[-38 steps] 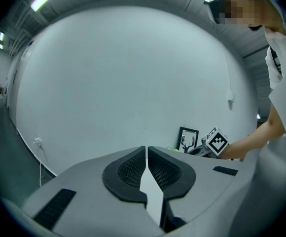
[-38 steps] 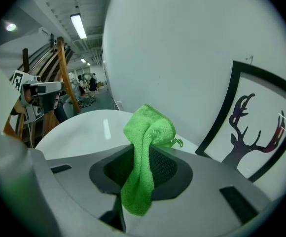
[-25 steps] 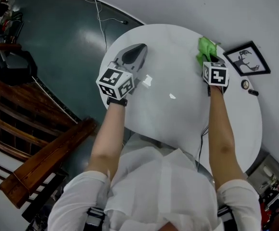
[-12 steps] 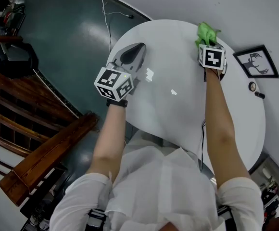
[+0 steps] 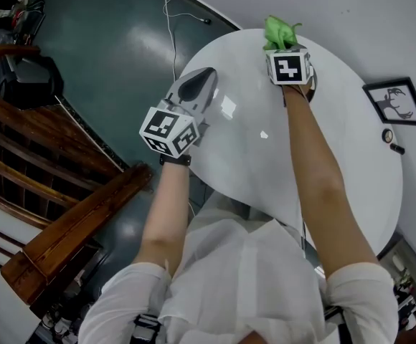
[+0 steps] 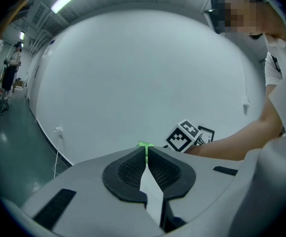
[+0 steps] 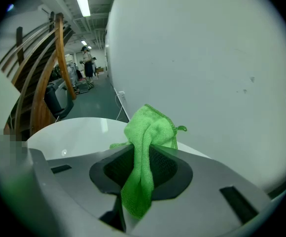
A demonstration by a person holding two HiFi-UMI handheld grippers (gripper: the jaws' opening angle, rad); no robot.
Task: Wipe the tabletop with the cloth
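Green cloth [image 7: 150, 127]: hanging pinched between the jaws of the right gripper [image 7: 142, 158], bunching at the far edge of the white tabletop [image 5: 265, 142].
Left gripper [image 6: 147, 154]: jaws pressing together on nothing, hovering at the left edge of the tabletop.

White short-sleeved shirt [image 5: 244, 264]; grey left gripper [image 6: 146, 154] and right gripper [image 7: 142, 154], black ribbed fingers [image 6: 127, 170], black-and-white marker cubes [image 5: 169, 131].

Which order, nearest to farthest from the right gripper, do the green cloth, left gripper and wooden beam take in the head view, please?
1. The green cloth, gripped in the jaws of the right gripper.
2. The left gripper, to its left.
3. The wooden beam, far off at lower left.
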